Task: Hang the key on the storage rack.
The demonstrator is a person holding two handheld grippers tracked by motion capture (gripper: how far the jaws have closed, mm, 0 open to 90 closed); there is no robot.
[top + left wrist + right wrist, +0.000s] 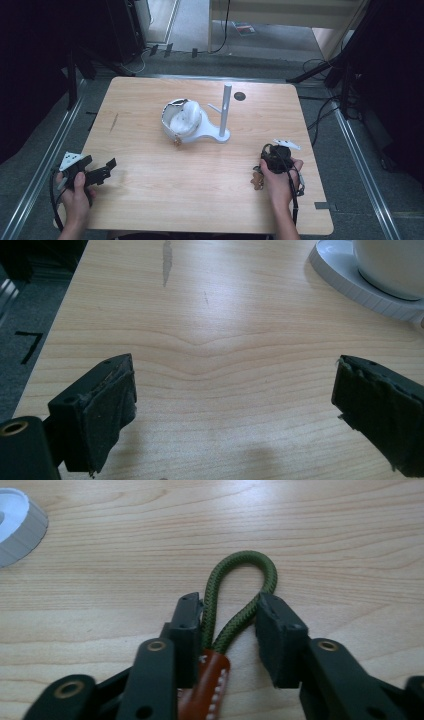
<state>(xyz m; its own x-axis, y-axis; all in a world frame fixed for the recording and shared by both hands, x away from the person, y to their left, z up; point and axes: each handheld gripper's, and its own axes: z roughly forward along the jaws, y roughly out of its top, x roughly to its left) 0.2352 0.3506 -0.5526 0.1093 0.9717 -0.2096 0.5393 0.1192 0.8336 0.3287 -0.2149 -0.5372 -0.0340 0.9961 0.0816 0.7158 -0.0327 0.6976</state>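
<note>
Right gripper view — one green cord loop (pixel 240 592) between jaws.

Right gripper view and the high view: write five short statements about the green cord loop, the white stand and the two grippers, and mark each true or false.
1. The green braided cord loop lies between the jaws of the right gripper. True.
2. The cord loop joins a blue plastic tag. False: it joins a brown leather tag with white stitching.
3. The left gripper is shut on a mug. False: its jaws stand wide apart over bare light wooden table.
4. The white stand with an upright post sits near the middle of the table. True.
5. The right gripper hangs over the stand's base. False: it is near the table's front right, apart from the stand.
</note>
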